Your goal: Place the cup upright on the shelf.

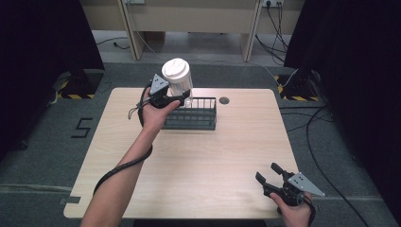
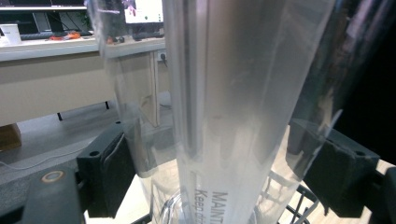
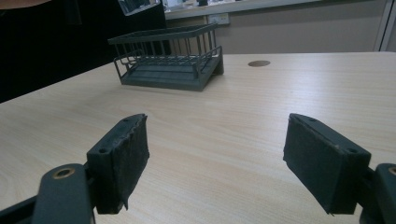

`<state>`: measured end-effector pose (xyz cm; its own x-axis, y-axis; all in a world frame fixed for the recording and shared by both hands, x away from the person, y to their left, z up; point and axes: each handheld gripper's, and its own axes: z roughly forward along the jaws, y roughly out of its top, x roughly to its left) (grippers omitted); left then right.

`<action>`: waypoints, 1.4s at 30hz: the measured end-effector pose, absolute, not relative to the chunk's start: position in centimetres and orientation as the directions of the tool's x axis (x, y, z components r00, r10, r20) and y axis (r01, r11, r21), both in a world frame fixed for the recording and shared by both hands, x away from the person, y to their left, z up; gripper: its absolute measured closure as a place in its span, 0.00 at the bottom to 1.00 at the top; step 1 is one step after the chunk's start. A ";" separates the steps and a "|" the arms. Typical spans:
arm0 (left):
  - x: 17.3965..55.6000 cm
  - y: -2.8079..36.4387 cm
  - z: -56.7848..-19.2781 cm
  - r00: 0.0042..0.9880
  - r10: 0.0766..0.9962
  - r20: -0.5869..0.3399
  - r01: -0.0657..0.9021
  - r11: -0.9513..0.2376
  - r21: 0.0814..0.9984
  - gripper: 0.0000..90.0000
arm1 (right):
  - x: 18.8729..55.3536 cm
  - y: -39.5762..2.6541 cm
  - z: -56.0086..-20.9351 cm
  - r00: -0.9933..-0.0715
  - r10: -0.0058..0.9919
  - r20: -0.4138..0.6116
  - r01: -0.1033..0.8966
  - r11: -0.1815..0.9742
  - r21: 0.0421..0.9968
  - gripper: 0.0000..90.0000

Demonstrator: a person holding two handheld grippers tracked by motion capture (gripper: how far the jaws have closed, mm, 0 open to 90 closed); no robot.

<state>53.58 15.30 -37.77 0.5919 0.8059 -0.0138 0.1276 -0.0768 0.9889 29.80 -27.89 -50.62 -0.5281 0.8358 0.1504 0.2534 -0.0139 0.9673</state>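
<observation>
High view, from the left: the left hand (image 1: 152, 115) reaches to the far side of the table (image 1: 198, 161), where the left gripper (image 1: 182, 98) pinches a clear jug (image 1: 180, 85) by its lower body. The jug has a white lid (image 1: 175, 68) and is held above the left end of a dark wire rack (image 1: 201, 118), upright or nearly so. Left gripper view has the jug's clear wall (image 2: 233, 116) running up between the two black pads (image 2: 114, 172), which press it from either side, with the rack's wires (image 2: 299, 210) just under it. Farther right, near the table's front edge, the right hand (image 1: 295, 213) holds the right gripper (image 1: 269, 174) well apart from the rack. Its jaws are spread with nothing between them. Right gripper view looks low across the bare wood at the rack (image 3: 170, 70).
</observation>
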 end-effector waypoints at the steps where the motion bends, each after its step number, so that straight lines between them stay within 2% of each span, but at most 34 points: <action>1: 53.7 15.2 -37.9 0.590 0.807 -0.017 0.132 -0.075 0.988 0.20 | 29.8 -27.9 -50.6 -0.528 0.835 0.152 0.255 -0.015 0.967 0.25; 42: 55.3 13.8 -41.8 0.557 0.829 -0.043 0.225 -0.101 0.969 0.20 | 29.9 -27.7 -50.8 -0.540 0.828 0.150 0.260 -0.005 0.966 0.25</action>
